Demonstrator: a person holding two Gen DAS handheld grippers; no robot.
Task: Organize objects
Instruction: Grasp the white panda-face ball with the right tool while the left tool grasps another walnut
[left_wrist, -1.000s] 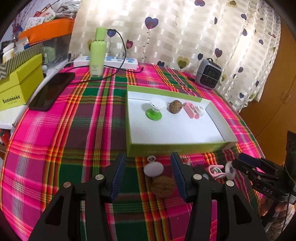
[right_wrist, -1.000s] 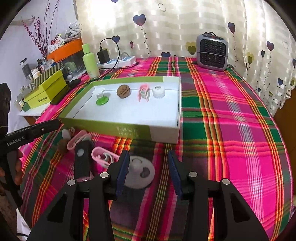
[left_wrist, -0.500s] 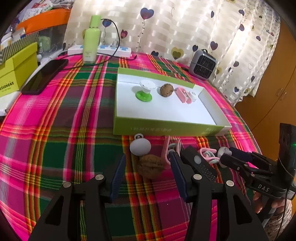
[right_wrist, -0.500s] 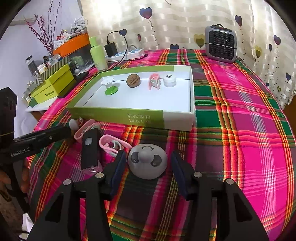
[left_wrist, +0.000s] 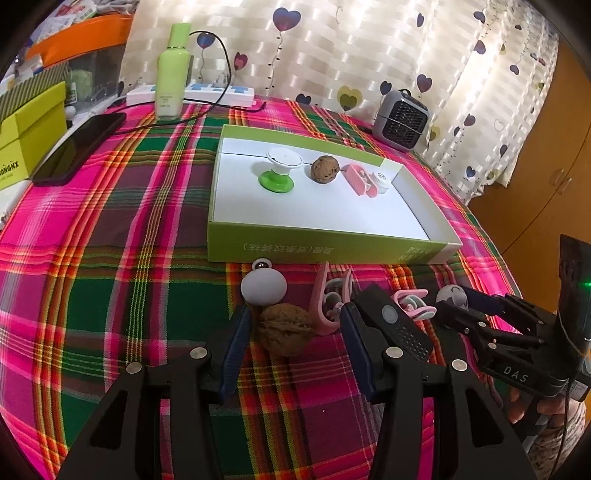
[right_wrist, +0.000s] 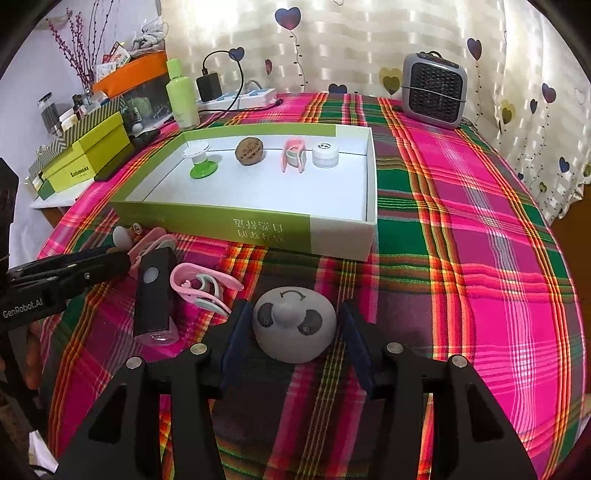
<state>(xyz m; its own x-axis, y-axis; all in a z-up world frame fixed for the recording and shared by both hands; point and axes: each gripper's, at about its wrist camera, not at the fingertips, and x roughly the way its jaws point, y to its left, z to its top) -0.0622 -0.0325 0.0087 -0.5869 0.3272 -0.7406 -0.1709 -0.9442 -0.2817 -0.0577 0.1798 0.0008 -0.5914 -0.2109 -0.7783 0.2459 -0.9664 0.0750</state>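
A green-walled white tray (left_wrist: 314, 249) (right_wrist: 266, 225) holds a green-and-white knob (left_wrist: 280, 168), a walnut (left_wrist: 324, 168), a pink clip (left_wrist: 360, 180) and a small white jar (right_wrist: 325, 155). In front of it lie a walnut (left_wrist: 282, 332), a grey-white ball (left_wrist: 263, 286), pink clips (left_wrist: 325, 302) (right_wrist: 201, 284), a black stick device (left_wrist: 395, 323) (right_wrist: 155, 291) and a grey round knob (right_wrist: 293, 328). My left gripper (left_wrist: 295, 347) is open around the loose walnut. My right gripper (right_wrist: 293, 345) is open around the grey knob.
A plaid cloth covers the table. A small grey heater (right_wrist: 434, 90) stands at the back right. A green bottle (left_wrist: 171, 74), a power strip (left_wrist: 207, 92), a black phone (left_wrist: 77, 147) and yellow-green boxes (right_wrist: 85, 155) sit at the back left.
Both grippers have come closer to the objects. The walnut now sits between the left fingers and the grey knob between the right fingers.
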